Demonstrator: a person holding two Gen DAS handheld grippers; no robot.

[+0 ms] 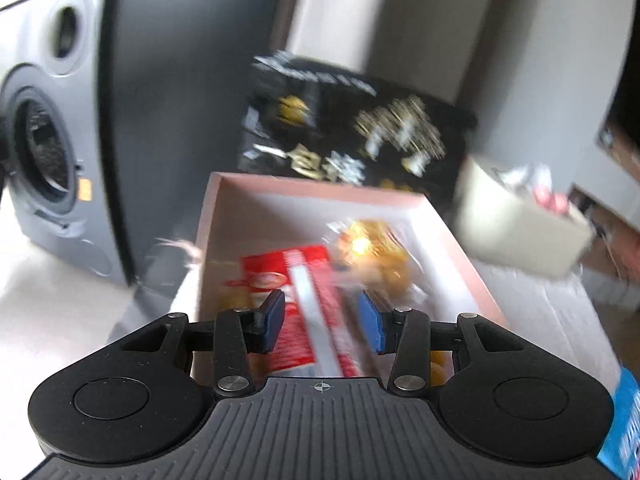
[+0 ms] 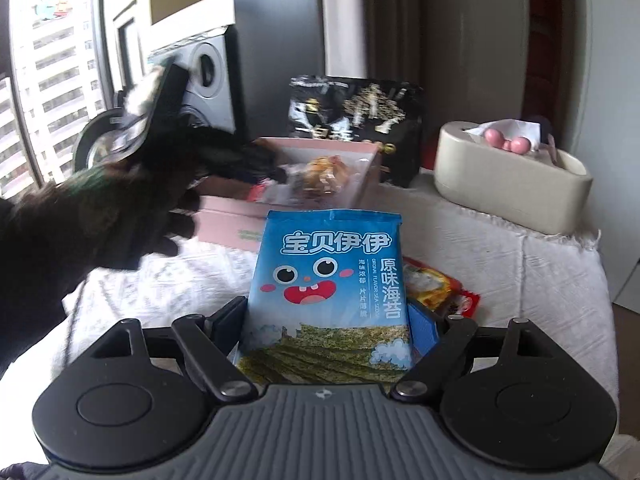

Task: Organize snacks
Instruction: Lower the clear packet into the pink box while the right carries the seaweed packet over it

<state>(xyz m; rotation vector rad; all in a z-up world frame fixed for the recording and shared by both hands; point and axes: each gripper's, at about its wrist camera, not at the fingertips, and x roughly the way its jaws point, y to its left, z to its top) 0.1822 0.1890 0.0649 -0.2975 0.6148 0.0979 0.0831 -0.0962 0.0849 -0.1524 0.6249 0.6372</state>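
Note:
A pink box (image 1: 320, 190) sits on the white-covered table and holds a red snack packet (image 1: 296, 280) and a clear pack of golden snacks (image 1: 372, 248). My left gripper (image 1: 324, 322) is open and empty, hovering over the red packet in the box. My right gripper (image 2: 332, 332) is shut on a blue seaweed packet (image 2: 328, 280) and holds it upright above the table, in front of the pink box (image 2: 228, 226). A red and yellow snack pack (image 2: 436, 288) lies on the table just behind it.
A large black bag with gold print (image 2: 356, 128) stands behind the box. A beige tissue holder (image 2: 508, 184) sits at the right. A grey washing machine (image 1: 52, 140) stands to the left. The gloved left arm (image 2: 120, 200) reaches over the box.

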